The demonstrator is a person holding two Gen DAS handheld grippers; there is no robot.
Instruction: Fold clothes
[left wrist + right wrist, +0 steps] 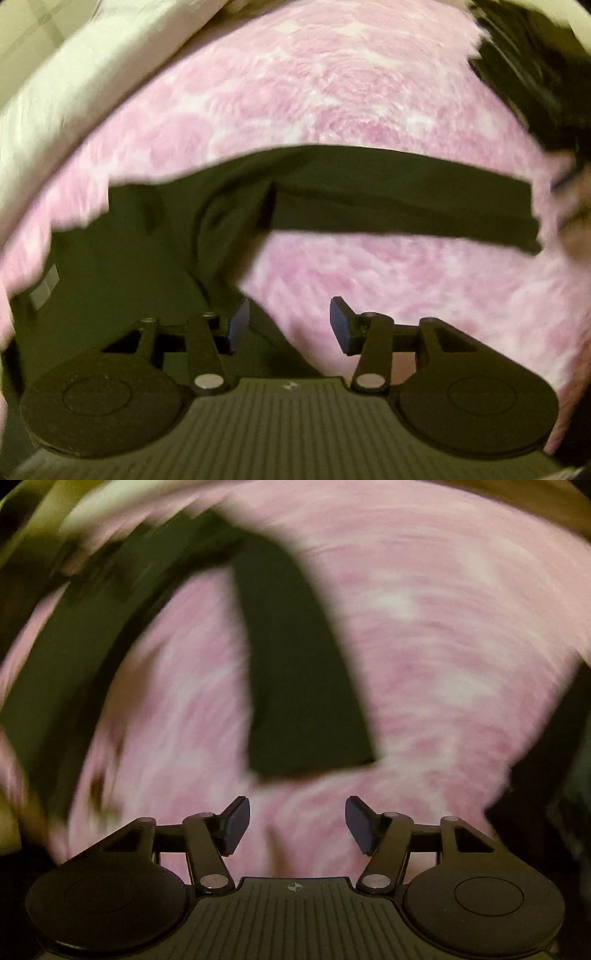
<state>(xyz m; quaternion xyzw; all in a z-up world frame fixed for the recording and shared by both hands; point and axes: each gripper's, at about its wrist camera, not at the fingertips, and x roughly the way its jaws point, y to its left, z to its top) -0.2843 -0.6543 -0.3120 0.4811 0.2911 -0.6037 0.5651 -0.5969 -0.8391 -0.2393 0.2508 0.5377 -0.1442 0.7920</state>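
A dark olive long-sleeved garment lies on a fuzzy pink blanket. In the left wrist view its body fills the lower left and one sleeve stretches to the right. My left gripper is open, its left finger over the garment's edge, its right finger over the blanket. In the blurred right wrist view the sleeve runs down the middle, its cuff end just ahead of my right gripper, which is open and empty over the blanket.
A white sheet or pillow borders the blanket at the upper left. A dark object lies at the upper right. A dark shape sits at the right edge of the right wrist view.
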